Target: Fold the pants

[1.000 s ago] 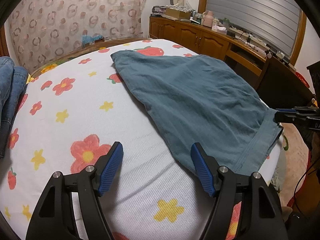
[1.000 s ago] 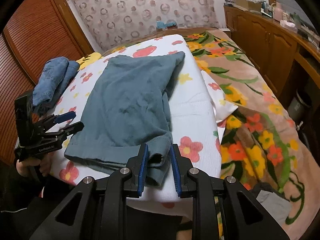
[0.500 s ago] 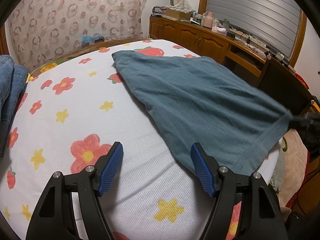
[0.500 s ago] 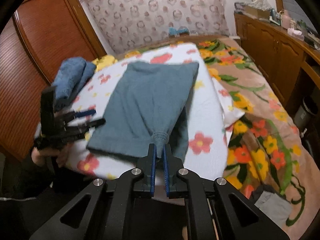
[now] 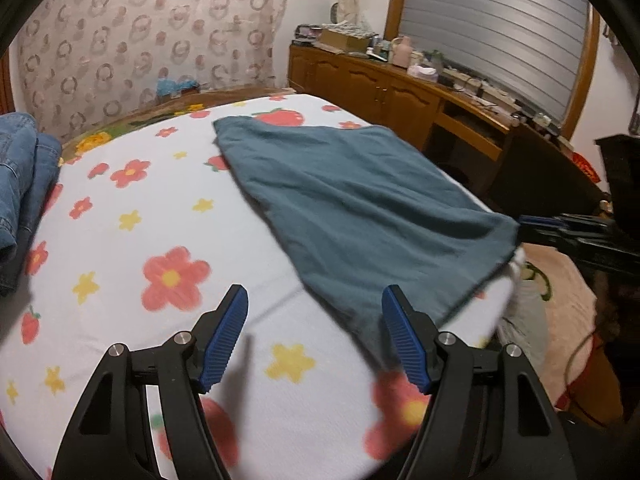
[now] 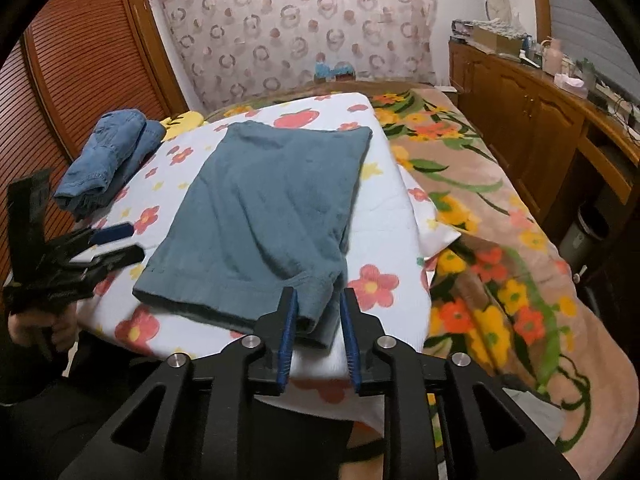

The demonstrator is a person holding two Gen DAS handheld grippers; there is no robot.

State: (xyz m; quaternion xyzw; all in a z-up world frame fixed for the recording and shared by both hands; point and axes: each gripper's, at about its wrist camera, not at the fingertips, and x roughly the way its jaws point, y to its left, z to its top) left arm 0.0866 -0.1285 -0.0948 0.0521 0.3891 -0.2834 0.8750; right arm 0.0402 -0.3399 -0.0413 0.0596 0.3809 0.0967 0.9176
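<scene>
Teal pants (image 6: pixel 272 216) lie flat on the white flowered sheet (image 6: pixel 392 208), waistband at the near edge; they also show in the left wrist view (image 5: pixel 352 200). My right gripper (image 6: pixel 318 320) is partly open, its blue pads either side of the near right waistband corner, not clamping it. It shows side-on in the left wrist view (image 5: pixel 536 226) at the pants' right corner. My left gripper (image 5: pixel 314 332) is open wide and empty above the sheet, just left of the pants' near left corner; it also shows in the right wrist view (image 6: pixel 116 244).
Folded blue jeans (image 6: pixel 108 156) lie on the sheet's far left, and show in the left wrist view (image 5: pixel 20 188). A flowered blanket (image 6: pixel 500 248) covers the bed's right side. A wooden cabinet (image 6: pixel 532 120) runs along the right wall; a slatted wardrobe (image 6: pixel 80 72) stands left.
My right gripper was shut on the waistband corner, lifted and pulled it back; now its jaws have opened and the pants lie flat. The left gripper has stayed open, shifting slightly.
</scene>
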